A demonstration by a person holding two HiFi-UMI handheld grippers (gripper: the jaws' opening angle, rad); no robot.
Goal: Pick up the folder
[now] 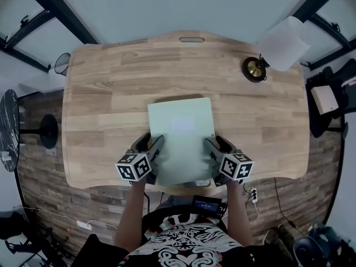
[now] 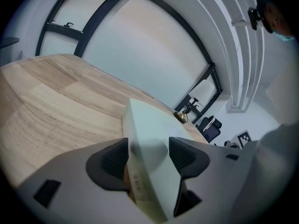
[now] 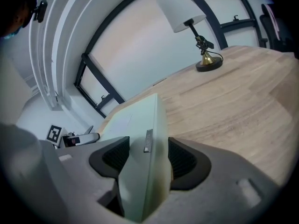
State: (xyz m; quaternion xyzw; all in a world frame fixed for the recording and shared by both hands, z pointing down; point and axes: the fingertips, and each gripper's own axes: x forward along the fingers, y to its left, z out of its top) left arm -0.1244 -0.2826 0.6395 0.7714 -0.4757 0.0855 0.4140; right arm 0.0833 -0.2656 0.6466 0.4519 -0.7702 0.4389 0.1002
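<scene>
A pale green folder (image 1: 181,138) lies flat on the wooden table (image 1: 105,99), near its front edge. My left gripper (image 1: 154,142) stands at the folder's left edge and my right gripper (image 1: 213,143) at its right edge. In the left gripper view the folder's edge (image 2: 147,143) sits between the spread jaws of the left gripper (image 2: 148,155), and the dark pads do not press on it. In the right gripper view the folder (image 3: 142,139) likewise runs between the jaws of the right gripper (image 3: 147,155), which stand wide apart. Both grippers are open.
A lamp with a white shade (image 1: 285,42) and a brass base (image 1: 255,69) stands at the table's back right. A slot (image 1: 191,39) is cut into the back edge. A dark chair (image 1: 328,102) stands to the right, and the person's body is against the front edge.
</scene>
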